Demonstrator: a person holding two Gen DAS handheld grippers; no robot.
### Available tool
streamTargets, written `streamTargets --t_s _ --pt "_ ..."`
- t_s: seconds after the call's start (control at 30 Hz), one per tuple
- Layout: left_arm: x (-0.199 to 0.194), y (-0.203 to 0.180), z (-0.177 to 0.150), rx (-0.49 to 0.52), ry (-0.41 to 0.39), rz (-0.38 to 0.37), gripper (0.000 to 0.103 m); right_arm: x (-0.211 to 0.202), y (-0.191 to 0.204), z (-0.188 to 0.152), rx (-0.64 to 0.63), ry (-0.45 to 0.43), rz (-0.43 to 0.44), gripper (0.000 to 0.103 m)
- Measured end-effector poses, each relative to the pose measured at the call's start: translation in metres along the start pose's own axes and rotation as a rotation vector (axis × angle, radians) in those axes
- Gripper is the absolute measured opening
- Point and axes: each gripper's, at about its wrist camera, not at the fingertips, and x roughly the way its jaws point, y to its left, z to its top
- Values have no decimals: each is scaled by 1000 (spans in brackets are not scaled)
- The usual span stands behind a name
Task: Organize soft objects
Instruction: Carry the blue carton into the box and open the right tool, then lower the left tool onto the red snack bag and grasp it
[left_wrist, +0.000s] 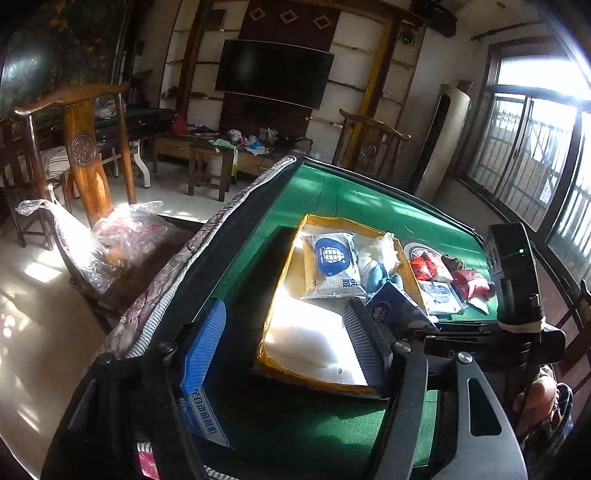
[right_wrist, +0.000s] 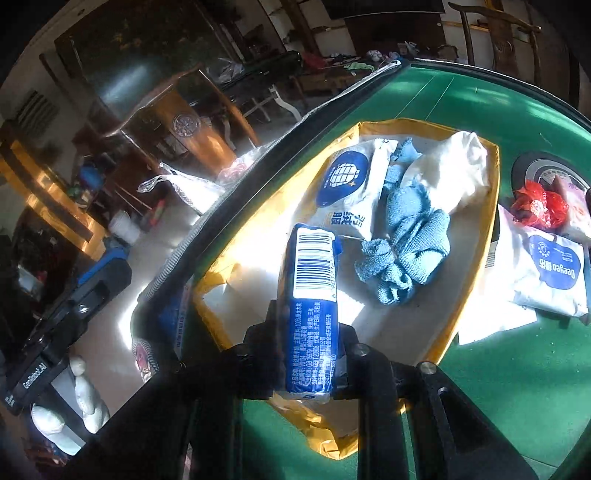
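The right tool is clamped on a soft dark-blue plastic packet with a white barcode label, gripped near its lower end so the barcode end stands out ahead over the near part of the shallow yellow-rimmed cardboard tray; held that way, it looks ready to be set down on the bare, sunlit patch of tray floor below it. The tray sits on the green felt table and already holds a white pouch with a round dark-blue emblem at far left, a crumpled light-blue knitted cloth in the middle and a white cloth bundle at far right, so the free room is on the near side. Still outside, to the right of the tray, lie a white wipes pack with a blue oval label and a crinkled red plastic bag, probably the next to be gathered. The left tool hangs over the tray's near left corner with its fingers wide apart and nothing between them. The cloth lies just right of the drop spot and could catch the packet, and the left tool's ribbed finger stands close to the packet.
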Motion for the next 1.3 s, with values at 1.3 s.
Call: streamTargets --t_s 1.3 --pt "47 -228 18 361 55 -235 72 -214 -248 -57 470 -455 -510 49"
